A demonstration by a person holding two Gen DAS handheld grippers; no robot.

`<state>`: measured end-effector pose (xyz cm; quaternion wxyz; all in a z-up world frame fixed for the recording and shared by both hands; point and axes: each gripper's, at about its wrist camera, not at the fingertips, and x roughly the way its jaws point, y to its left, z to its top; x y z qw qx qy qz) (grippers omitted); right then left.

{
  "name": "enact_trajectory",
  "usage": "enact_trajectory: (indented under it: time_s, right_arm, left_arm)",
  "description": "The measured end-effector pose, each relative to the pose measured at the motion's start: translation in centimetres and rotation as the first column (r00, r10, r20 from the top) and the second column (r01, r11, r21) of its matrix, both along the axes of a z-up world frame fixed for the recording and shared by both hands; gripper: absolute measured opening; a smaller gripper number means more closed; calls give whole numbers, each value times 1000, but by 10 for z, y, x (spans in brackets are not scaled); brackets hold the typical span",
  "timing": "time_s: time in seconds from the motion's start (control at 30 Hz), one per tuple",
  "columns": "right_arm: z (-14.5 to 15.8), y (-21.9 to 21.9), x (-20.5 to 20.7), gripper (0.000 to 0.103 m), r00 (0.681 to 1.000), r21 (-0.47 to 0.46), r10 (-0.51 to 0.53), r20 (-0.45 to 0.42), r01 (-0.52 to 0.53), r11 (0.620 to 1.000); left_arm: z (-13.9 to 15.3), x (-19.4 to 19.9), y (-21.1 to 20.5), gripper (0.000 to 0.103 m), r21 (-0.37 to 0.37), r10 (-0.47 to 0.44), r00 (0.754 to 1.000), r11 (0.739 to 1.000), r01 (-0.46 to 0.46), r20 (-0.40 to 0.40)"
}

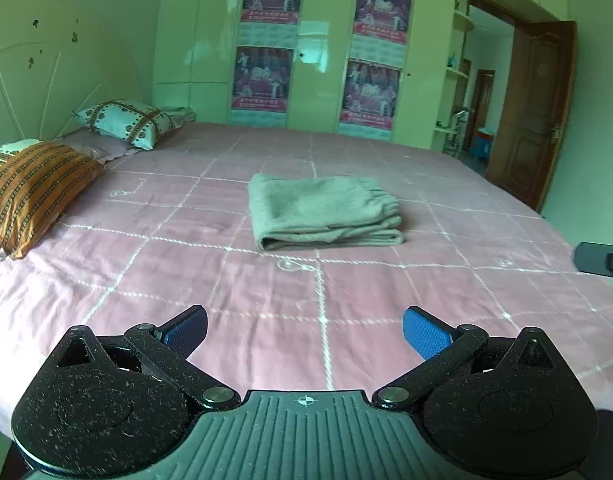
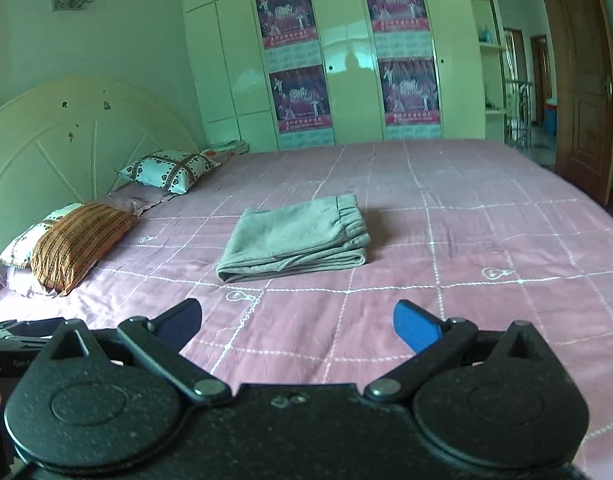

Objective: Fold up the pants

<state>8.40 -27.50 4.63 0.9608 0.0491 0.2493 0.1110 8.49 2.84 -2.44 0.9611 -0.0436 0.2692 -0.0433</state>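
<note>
Grey pants (image 1: pixel 324 210) lie folded in a flat stack on the pink checked bedspread (image 1: pixel 186 280), waistband to the right. They also show in the right wrist view (image 2: pixel 296 238). My left gripper (image 1: pixel 304 330) is open and empty, held back over the bed's near part, well short of the pants. My right gripper (image 2: pixel 297 324) is open and empty, also well short of the pants. A part of the right gripper (image 1: pixel 602 262) shows at the right edge of the left wrist view.
An orange striped pillow (image 1: pixel 34 192) and a white patterned pillow (image 1: pixel 126 122) lie at the left by the cream headboard (image 1: pixel 34 64). A wardrobe with posters (image 1: pixel 318 48) stands behind the bed. A brown door (image 1: pixel 534 112) stands open at the right.
</note>
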Motion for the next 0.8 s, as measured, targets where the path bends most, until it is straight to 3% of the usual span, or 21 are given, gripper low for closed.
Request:
enact_trajectory:
  time_s: [0.27, 0.8]
  right_arm:
    - [-11, 6, -38, 97, 1000, -84, 16, 19, -14, 996]
    - [-28, -16, -69, 97, 998, -50, -24, 57, 27, 998]
  left_arm:
    - [5, -30, -12, 103, 11, -24, 999, 1000, 24, 43]
    - [7, -50, -31, 103, 43, -45, 996, 998, 42, 74]
